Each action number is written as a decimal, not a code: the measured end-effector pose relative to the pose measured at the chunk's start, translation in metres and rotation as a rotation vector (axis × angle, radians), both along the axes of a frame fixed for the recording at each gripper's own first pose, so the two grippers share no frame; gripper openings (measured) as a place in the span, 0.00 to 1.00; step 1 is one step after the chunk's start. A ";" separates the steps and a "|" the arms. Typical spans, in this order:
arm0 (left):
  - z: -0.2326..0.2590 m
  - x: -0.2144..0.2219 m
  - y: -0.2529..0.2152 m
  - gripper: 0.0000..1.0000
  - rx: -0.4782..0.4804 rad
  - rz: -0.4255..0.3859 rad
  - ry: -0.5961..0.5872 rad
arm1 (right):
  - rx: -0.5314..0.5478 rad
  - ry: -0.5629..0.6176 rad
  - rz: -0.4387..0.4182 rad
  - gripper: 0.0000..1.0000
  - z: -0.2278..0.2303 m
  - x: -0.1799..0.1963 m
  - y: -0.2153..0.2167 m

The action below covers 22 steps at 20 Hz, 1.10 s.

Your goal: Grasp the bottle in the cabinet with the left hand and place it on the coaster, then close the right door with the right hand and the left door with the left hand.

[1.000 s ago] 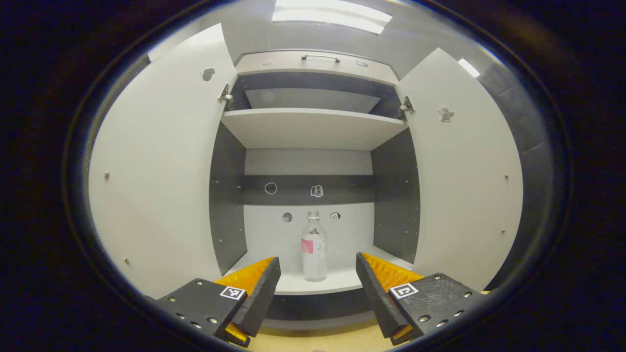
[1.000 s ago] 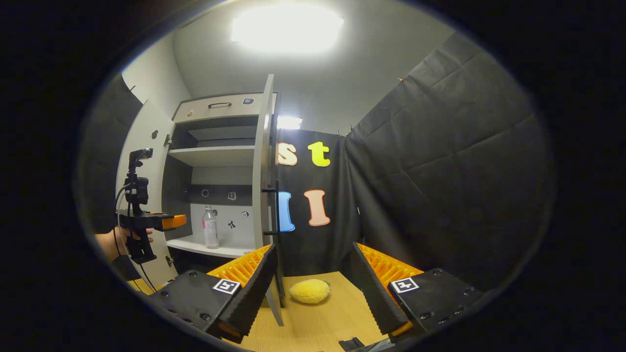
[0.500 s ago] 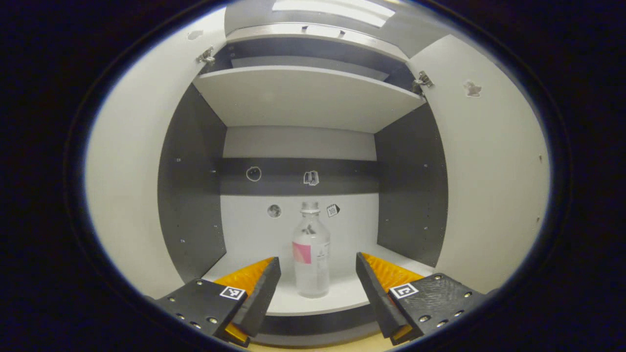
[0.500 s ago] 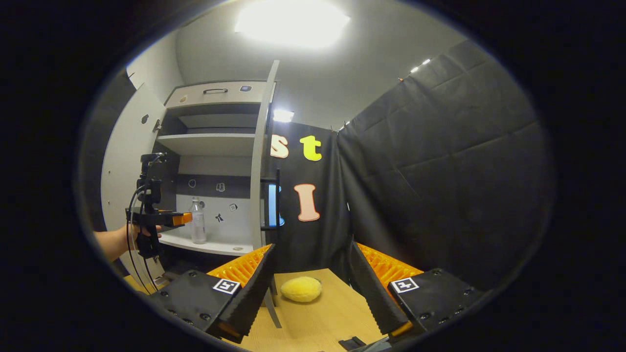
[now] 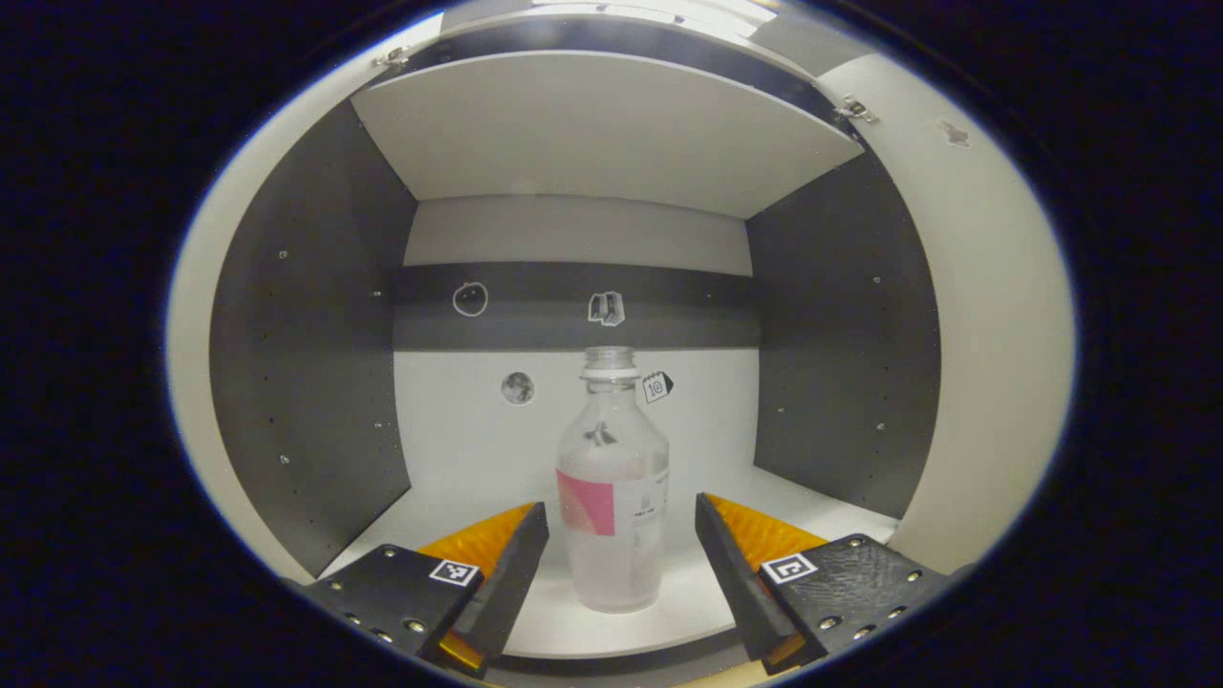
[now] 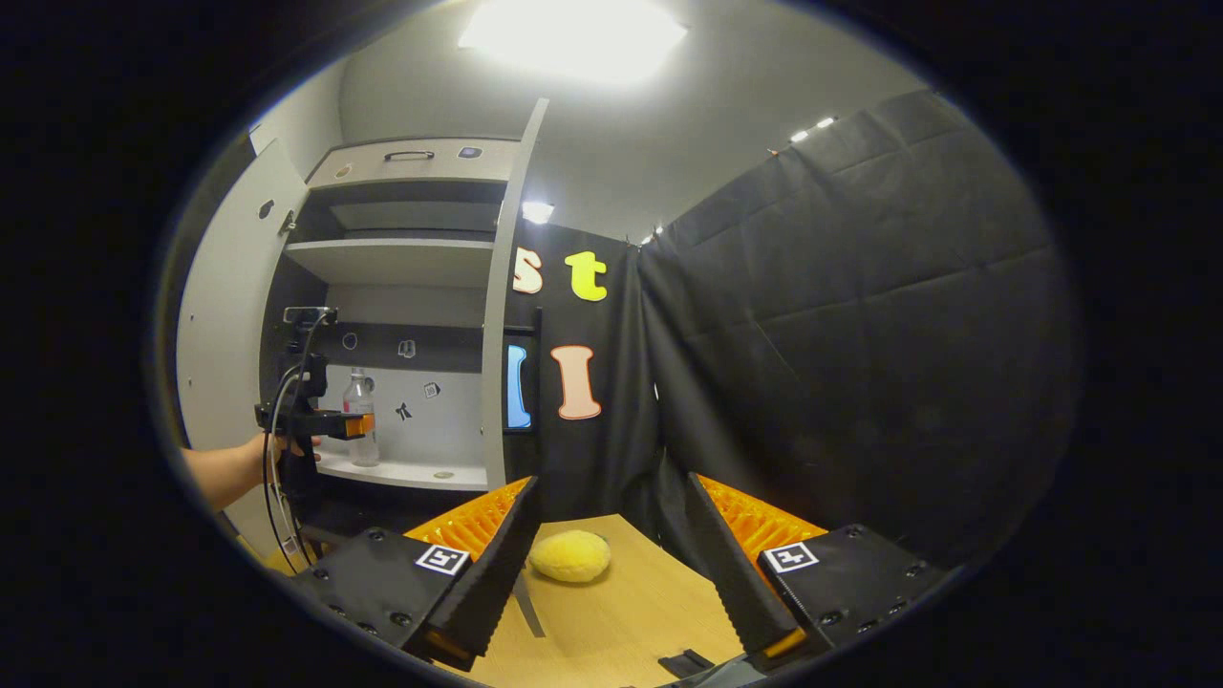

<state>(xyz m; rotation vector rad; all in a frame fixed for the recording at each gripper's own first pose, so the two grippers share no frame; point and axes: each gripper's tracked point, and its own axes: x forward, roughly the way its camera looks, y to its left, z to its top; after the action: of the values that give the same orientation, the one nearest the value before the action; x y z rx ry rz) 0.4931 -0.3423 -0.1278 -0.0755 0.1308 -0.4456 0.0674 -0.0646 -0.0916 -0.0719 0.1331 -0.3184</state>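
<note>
Bottle framed between the spread fingers of the left gripper (image 5: pixel 621 564).
The bottle (image 5: pixel 611 497) is stood upright on the cabinet (image 5: pixel 306 382) bottom shelf, seemingly untouched; the right gripper (image 6: pixel 611 564) is held open over the table (image 6: pixel 621 621).

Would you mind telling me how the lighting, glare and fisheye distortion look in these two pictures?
Left gripper view: even, soft light inside the cabinet, the clear bottle sharp with a faint shadow on the shelf, and the upper shelf bowed by the fisheye. Right gripper view: the ceiling light is blown out to glare, the black cloth wall stays dim, and the open right door curves.
</note>
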 end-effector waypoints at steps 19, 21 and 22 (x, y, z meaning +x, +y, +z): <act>0.027 -0.038 0.026 0.79 -0.041 0.044 -0.021 | 0.042 0.001 0.102 0.92 -0.002 -0.016 0.005; 0.033 -0.055 0.032 0.72 -0.036 0.047 -0.030 | 0.055 0.000 0.120 0.96 -0.002 -0.021 0.002; 0.035 -0.067 0.035 0.72 -0.033 0.049 -0.036 | 0.059 0.000 0.131 0.96 -0.002 -0.024 0.002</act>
<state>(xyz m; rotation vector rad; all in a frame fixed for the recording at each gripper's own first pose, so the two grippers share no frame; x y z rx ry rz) 0.4265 -0.3073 -0.0933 -0.1028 0.0859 -0.3996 0.0433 -0.0629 -0.0939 -0.0220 0.1373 -0.1836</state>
